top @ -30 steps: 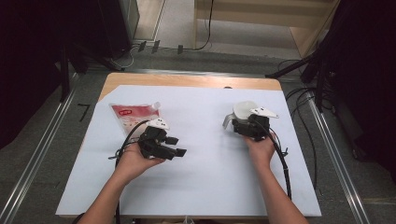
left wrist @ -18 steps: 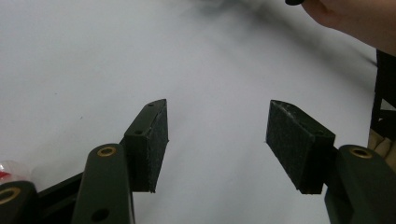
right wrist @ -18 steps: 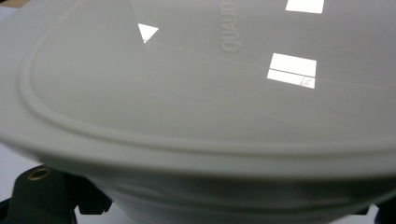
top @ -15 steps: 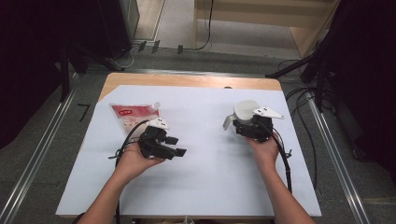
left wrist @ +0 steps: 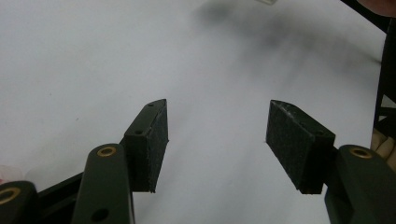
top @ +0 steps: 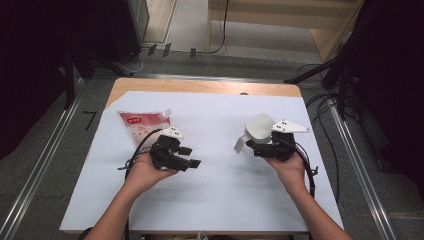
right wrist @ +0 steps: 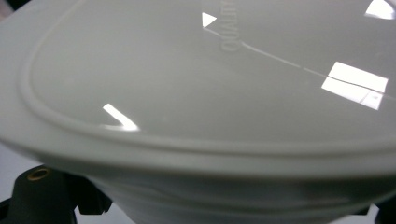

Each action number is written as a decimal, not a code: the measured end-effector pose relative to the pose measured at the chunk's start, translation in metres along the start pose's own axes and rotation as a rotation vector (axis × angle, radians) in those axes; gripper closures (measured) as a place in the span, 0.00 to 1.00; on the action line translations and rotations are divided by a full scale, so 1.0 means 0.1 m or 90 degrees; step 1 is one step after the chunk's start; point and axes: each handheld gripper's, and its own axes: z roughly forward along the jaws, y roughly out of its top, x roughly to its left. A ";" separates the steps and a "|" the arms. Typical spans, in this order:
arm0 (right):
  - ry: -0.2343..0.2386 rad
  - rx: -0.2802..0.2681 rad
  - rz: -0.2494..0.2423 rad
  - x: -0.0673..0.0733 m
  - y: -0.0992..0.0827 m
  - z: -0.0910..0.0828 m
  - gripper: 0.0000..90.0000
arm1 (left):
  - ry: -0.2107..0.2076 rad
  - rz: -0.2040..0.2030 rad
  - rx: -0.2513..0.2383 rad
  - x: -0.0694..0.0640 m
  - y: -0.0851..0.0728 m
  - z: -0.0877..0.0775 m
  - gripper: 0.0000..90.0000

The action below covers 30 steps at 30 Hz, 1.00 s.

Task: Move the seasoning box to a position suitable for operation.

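White sheet [top: 210, 200] over a wooden table [top: 200, 86], dark gear and cables on grey floor around it. Right gripper [top: 252, 148] is seen clenched on a white lidded container [top: 257, 131], lifted just off the sheet at right-centre; the glossy lid [right wrist: 201, 79] is seen close up in the right gripper view, held between the jaws. Left gripper [top: 192, 157] is held released, nothing between the pads [left wrist: 154, 144], low over the sheet just beside a red-and-clear pouch [top: 142, 125] lying at the left.
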 end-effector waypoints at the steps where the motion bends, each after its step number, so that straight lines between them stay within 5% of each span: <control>1: 0.008 -0.001 -0.004 0.02 -0.01 0.00 0.16 | 0.001 0.003 0.001 0.00 0.00 0.00 0.45; 14: 0.104 0.012 -0.040 0.30 -0.17 0.23 0.16 | 0.003 0.003 -0.002 0.02 -0.01 0.00 0.45; 17: 0.124 0.022 -0.073 0.41 -0.21 0.33 0.16 | 0.003 0.002 -0.001 0.02 -0.01 0.02 0.45; 23: 0.127 0.047 -0.086 0.48 -0.29 0.47 0.16 | 0.001 0.007 0.008 0.01 -0.01 0.06 0.45; 30: 0.131 0.029 -0.084 0.45 -0.31 0.51 0.16 | 0.001 0.006 0.011 0.00 -0.01 0.09 0.45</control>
